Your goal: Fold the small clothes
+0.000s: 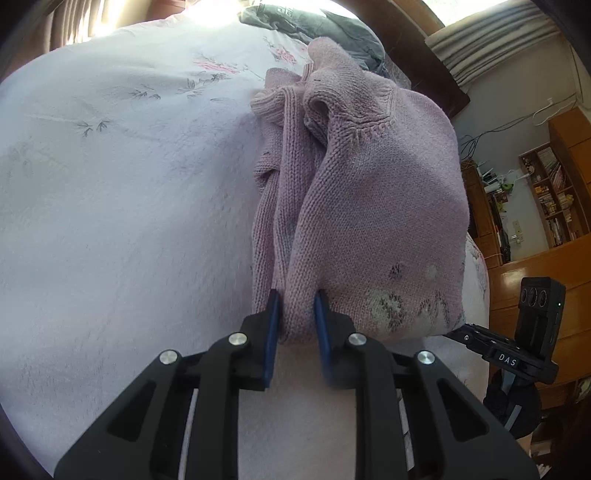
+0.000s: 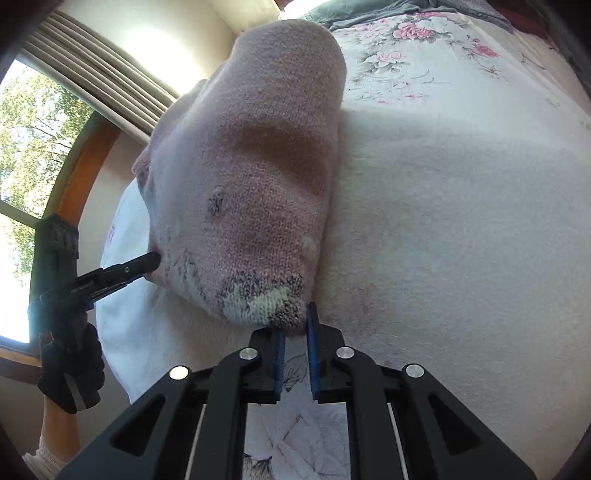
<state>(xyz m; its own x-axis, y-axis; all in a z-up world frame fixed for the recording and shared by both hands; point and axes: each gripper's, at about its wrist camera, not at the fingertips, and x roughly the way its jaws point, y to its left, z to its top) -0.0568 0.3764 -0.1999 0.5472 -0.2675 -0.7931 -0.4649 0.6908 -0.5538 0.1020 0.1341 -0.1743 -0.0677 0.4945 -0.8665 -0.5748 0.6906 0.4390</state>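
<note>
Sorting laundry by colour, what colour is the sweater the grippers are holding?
Pale pink knit sweater, with grey and white patterning near the hem; clearest in the left wrist view.

The letters "DAS" stand in white on a small black label point(image 1: 507, 359) on the right gripper point(image 1: 517, 350), seen from the left wrist view. Pale print on a grey cloth point(image 1: 295, 14) at the bed's far end is too blurred to read.

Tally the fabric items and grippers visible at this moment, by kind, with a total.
Pink knit sweater: 1
Grey garment at the far end of the bed: 1
Floral bedspread: 1
Grippers: 2, the left gripper and the right gripper, each gripping the sweater's patterned bottom edge
Total: 5
</note>
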